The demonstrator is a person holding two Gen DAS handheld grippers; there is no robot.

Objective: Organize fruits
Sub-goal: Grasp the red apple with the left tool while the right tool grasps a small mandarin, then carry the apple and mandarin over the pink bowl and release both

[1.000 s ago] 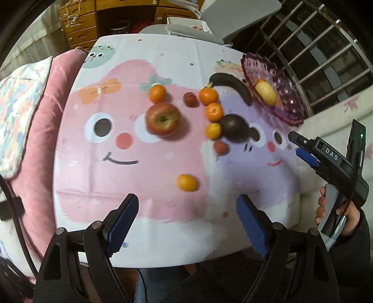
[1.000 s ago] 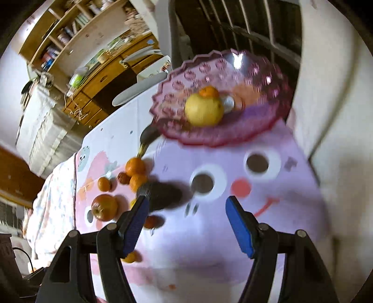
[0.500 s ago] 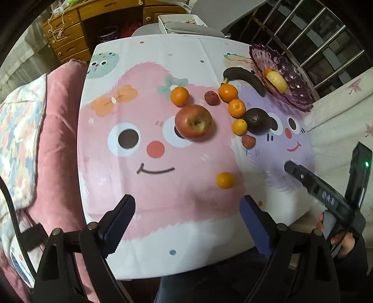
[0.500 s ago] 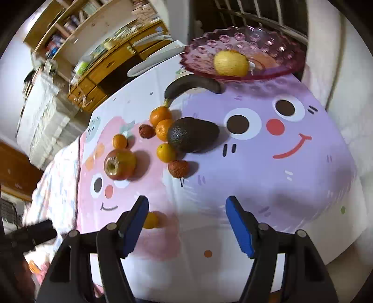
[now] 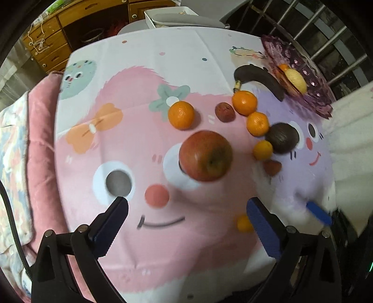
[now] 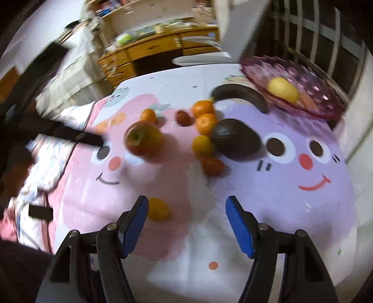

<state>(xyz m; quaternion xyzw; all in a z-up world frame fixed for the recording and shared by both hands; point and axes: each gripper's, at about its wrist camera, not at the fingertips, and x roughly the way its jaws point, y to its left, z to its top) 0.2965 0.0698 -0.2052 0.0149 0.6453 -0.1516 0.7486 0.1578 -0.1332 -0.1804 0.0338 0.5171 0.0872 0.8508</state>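
Observation:
A red apple (image 5: 206,155) (image 6: 142,139) lies mid-table on the cartoon tablecloth (image 5: 139,70). To its right sit several oranges, a dark avocado (image 5: 282,138) (image 6: 235,139) and a blackened banana (image 5: 258,78) (image 6: 240,96). A lemon (image 5: 296,80) (image 6: 282,89) rests in the purple glass bowl (image 5: 312,98) (image 6: 326,102) at the far right. My left gripper (image 5: 186,205) hovers above the cloth just short of the apple; its jaws are opening, with nothing between them. My right gripper (image 6: 186,202) is open and empty over the near edge, with a small orange (image 6: 157,208) (image 5: 242,223) beside its left finger.
Two small reddish-brown fruits (image 5: 224,112) (image 5: 272,167) lie among the oranges. A pink cushion (image 5: 39,139) borders the table's left side. Wooden drawers (image 5: 51,44) and a white tray (image 5: 167,14) stand behind, and a metal railing (image 5: 326,35) runs beyond the bowl.
My left gripper has dropped closer to the table toward the apple and its jaws have spread wider. My right gripper has drawn back from the bowl toward the near edge and rolled.

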